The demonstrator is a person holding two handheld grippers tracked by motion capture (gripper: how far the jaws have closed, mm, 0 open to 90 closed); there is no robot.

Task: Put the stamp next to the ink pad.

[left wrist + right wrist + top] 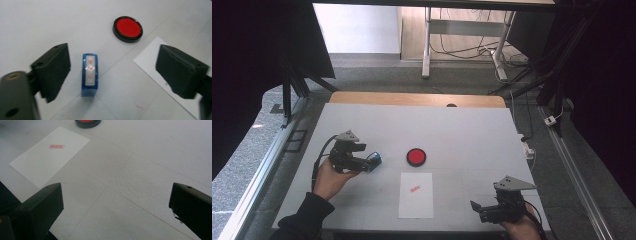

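The blue stamp [89, 74] is lying on the white table [472, 130] between the left gripper's [112, 72] spread jaws, close to the left-hand jaw but with a sliver of table showing between them, so neither pad is pressing on it. It is a small rectangular block of glossy, translucent blue plastic, and its upturned face is carrying a pale label with red marks that are glaring under the light and staying unreadable. In the high view the stamp [374, 160] is peeking out at the tip of the left gripper [362, 161], partly covered by the black body.

The right gripper [116, 207] is hovering over bare table near the front right edge with its jaws wide apart and nothing between them; its hand [522, 230] is being cut off by the bottom border in the high view.

Beyond the stamp, a flat white sheet of paper [416, 195] is lying with a small red imprint [414, 188] whose text is too tiny to read. Farther on, a round red ink pad [416, 157] in a black rim is sitting on the tabletop, which is looking matte and finely pebbled, with faint seams crossing it.
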